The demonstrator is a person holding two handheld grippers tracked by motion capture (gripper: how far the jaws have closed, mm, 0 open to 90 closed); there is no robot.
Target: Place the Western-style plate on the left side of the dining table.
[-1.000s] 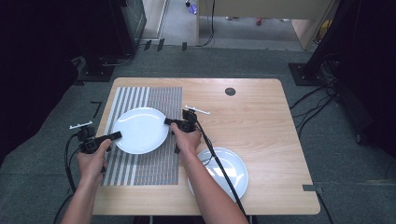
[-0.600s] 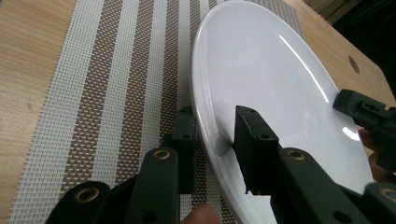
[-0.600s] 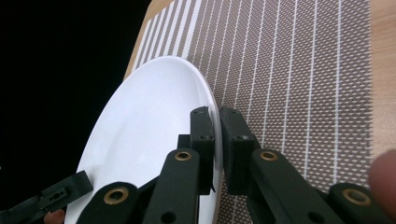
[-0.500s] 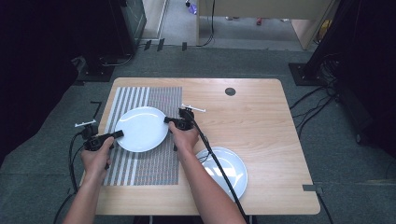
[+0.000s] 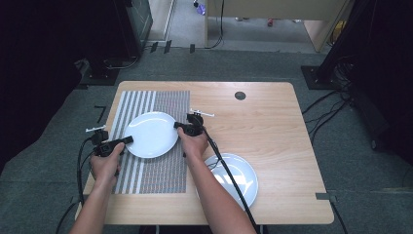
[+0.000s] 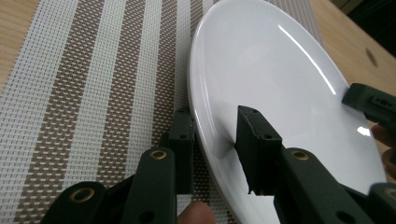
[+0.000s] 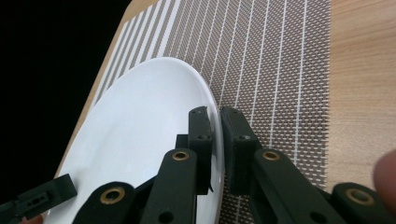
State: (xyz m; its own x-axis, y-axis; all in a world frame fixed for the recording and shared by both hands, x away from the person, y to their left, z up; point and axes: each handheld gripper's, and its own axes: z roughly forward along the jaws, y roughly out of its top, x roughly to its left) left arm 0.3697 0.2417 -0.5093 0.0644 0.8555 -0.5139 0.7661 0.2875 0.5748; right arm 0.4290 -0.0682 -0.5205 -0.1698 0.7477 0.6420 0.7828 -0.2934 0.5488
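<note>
I have the white plate (image 5: 150, 134) between my two hands, over the striped mat (image 5: 151, 141) on the left half of the surface (image 5: 272, 126). My left gripper (image 5: 125, 141) meets its near-left rim and my right gripper (image 5: 178, 126) meets the opposite, right rim, so the plate lies straight between the two, each set of fingers pointing inward at the other across it.

In the left gripper view my fingers (image 6: 254, 144) straddle the rim, one above and one beneath, but a gap shows between the upper one and the plate, so I judge that side spread rather than pinching. In the right gripper view my fingers (image 7: 201, 140) are closed tight on the thin edge, one on each face.

Any lift turns on both sides gripping evenly; with the left loose, the plate would hang from my right alone and tip.

Whether the plate rests on the mat or is already raised I cannot tell; its underside is hidden. A second plate (image 5: 236, 178) sits near the front edge, partly covered by my right forearm and cable.
</note>
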